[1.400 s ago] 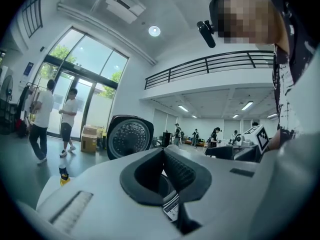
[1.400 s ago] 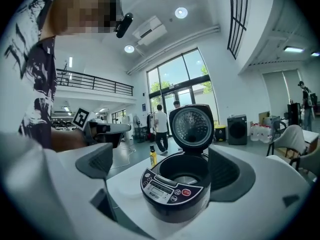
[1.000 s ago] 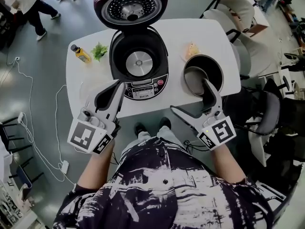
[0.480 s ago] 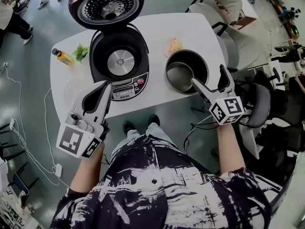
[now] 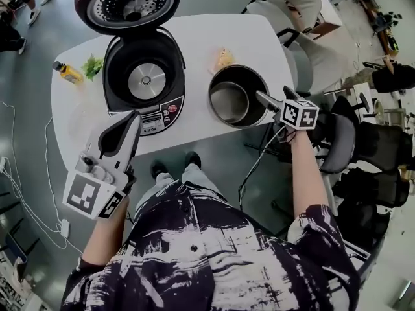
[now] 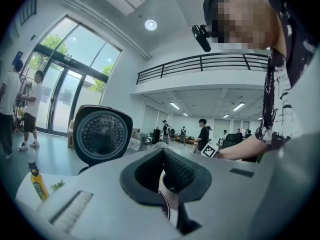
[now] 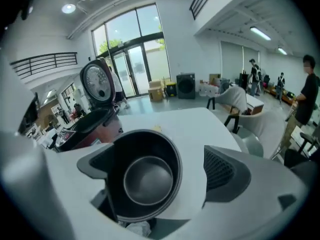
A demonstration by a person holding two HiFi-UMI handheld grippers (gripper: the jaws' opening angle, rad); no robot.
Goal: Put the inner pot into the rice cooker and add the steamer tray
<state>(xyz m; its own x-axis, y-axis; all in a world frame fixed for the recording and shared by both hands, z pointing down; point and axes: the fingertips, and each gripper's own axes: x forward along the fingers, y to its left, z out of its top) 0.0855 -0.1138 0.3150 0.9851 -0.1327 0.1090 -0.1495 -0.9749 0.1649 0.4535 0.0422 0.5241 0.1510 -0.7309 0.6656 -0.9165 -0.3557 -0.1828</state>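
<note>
**Inner pot sitting outside the cooker – right gripper at its rim**

The rice cooker (image 5: 175,76) is standing on the left half of the white table (image 5: 194,37). Its lid (image 5: 126,4) is tilting back, fully raised, and its cavity is showing a bare metal heating plate. The inner pot (image 5: 243,75) is sitting upright on the table just to the right of the cooker, close to the near edge. A lighter grey round is showing at its bottom; whether that is the pot's floor or a separate piece cannot be told.

The right gripper (image 5: 269,96) is reaching in from the pot's right side, with one jaw lying over the rim in the head view. In the right gripper view its jaws are standing wide apart with the pot between them. They are clamping nothing, and contact with the rim cannot be confirmed.

The left gripper (image 5: 135,116) is hanging off the table's near edge, in front of the cooker's control panel. Its jaw tips are meeting – the left gripper view is showing them closed together with nothing gripped.

A yellow bottle (image 5: 67,73) is lying at the table's left edge, with a sprig of greens (image 5: 93,65) just beside it. A small yellowish item (image 5: 224,58) is sitting behind the pot.
</note>
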